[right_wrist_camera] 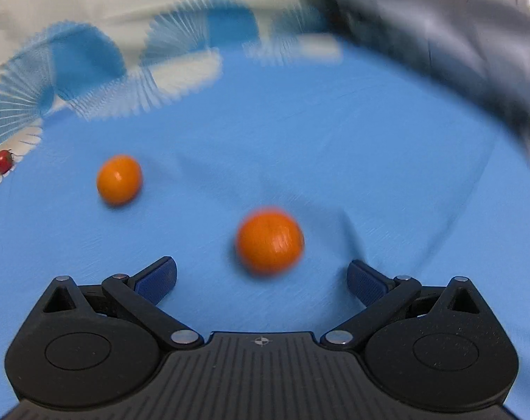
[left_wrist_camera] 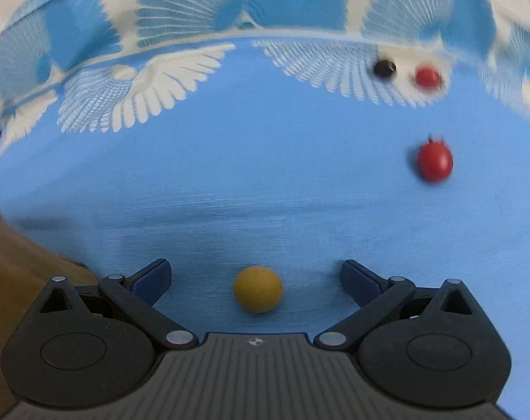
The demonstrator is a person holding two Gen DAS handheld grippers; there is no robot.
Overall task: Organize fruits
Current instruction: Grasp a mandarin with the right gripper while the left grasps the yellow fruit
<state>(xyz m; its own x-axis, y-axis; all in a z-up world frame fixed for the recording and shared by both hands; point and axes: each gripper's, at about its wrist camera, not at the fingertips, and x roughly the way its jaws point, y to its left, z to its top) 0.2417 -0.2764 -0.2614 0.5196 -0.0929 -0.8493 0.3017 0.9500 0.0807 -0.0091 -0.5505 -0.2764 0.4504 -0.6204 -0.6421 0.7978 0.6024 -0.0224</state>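
A small yellow fruit point(left_wrist_camera: 258, 294) lies on the blue cloth between the blue pads of my left gripper point(left_wrist_camera: 256, 278), which is open and not touching it. Farther off to the right sit a red tomato point(left_wrist_camera: 434, 162), a second red tomato point(left_wrist_camera: 428, 76) and a dark round fruit point(left_wrist_camera: 384, 68). In the right wrist view my right gripper point(right_wrist_camera: 261, 276) is open, with an orange fruit point(right_wrist_camera: 270, 241) just ahead of its fingertips. Another orange fruit point(right_wrist_camera: 119, 179) lies farther left, and a red tomato point(right_wrist_camera: 2, 161) sits at the far left edge.
The blue cloth point(left_wrist_camera: 247, 161) with a white and blue wing pattern covers the surface, its patterned border rising at the back. A brown surface point(left_wrist_camera: 16, 280) shows at the left edge. Blurred grey fabric point(right_wrist_camera: 457, 35) fills the upper right of the right wrist view.
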